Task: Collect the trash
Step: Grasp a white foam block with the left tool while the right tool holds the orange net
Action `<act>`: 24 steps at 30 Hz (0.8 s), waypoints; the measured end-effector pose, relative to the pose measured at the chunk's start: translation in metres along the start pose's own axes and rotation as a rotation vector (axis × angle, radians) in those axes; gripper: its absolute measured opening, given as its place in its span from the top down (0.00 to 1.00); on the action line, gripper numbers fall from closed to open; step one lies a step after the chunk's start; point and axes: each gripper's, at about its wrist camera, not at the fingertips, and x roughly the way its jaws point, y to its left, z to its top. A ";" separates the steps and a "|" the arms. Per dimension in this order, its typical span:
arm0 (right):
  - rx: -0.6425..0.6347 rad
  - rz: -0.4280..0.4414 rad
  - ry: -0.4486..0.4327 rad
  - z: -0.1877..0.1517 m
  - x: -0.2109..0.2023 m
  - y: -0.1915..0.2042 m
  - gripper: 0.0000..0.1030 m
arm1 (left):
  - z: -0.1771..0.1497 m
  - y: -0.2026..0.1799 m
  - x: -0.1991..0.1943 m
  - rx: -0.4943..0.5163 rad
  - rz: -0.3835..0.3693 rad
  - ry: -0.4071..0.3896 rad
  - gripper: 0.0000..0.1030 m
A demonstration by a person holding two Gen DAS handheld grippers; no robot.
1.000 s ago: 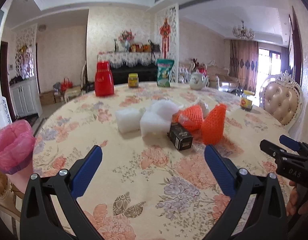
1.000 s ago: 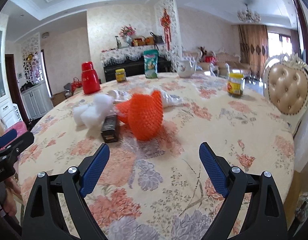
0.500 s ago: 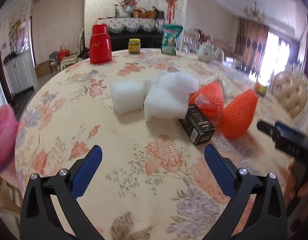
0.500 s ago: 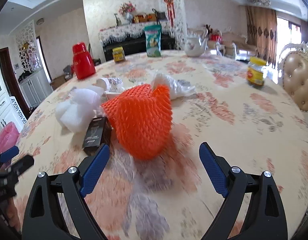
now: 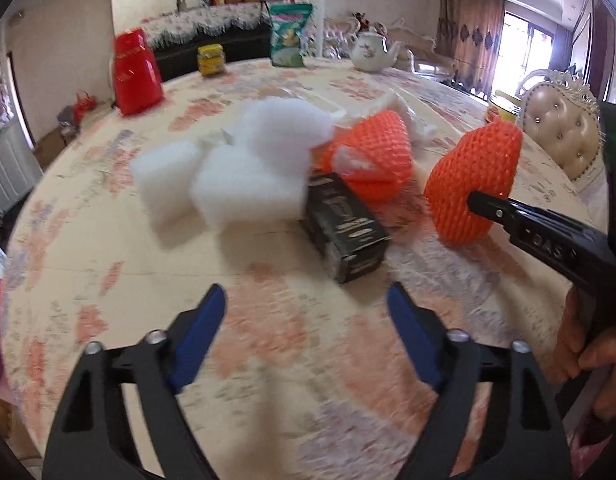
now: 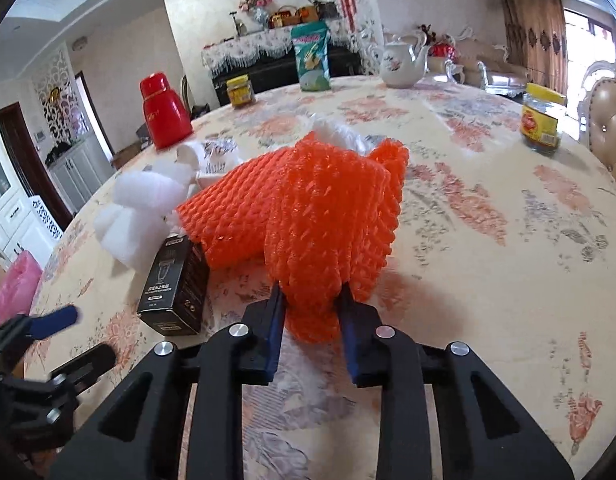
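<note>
Two orange foam nets lie on the floral table — the nearer orange foam net [image 6: 332, 232] is pinched at its base between the right gripper [image 6: 312, 312]'s nearly closed jaws. The second orange net [image 6: 232, 216], one black box [image 6: 174, 286] and three white foam blocks [image 5: 244, 168] sit just left of those jaws. The left gripper [image 5: 304, 320] is wide open and holds nothing — the box lies just ahead of it.

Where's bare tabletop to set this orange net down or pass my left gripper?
Free: the cloth between the left gripper and the black box; also right of the held orange net, toward the yellow-lidded jar. Crowded: white foam and second net cluster.
</note>
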 end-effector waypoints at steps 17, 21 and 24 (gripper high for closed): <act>-0.004 0.018 -0.063 -0.006 -0.041 -0.030 0.75 | 0.022 -0.050 0.053 -0.028 -0.047 0.094 0.98; -0.029 0.026 -0.074 -0.013 -0.047 -0.015 0.75 | 0.005 -0.044 0.028 -0.018 -0.081 0.046 1.00; -0.013 0.023 -0.084 -0.018 -0.051 -0.010 0.75 | -0.001 -0.035 0.021 -0.055 -0.101 0.045 0.92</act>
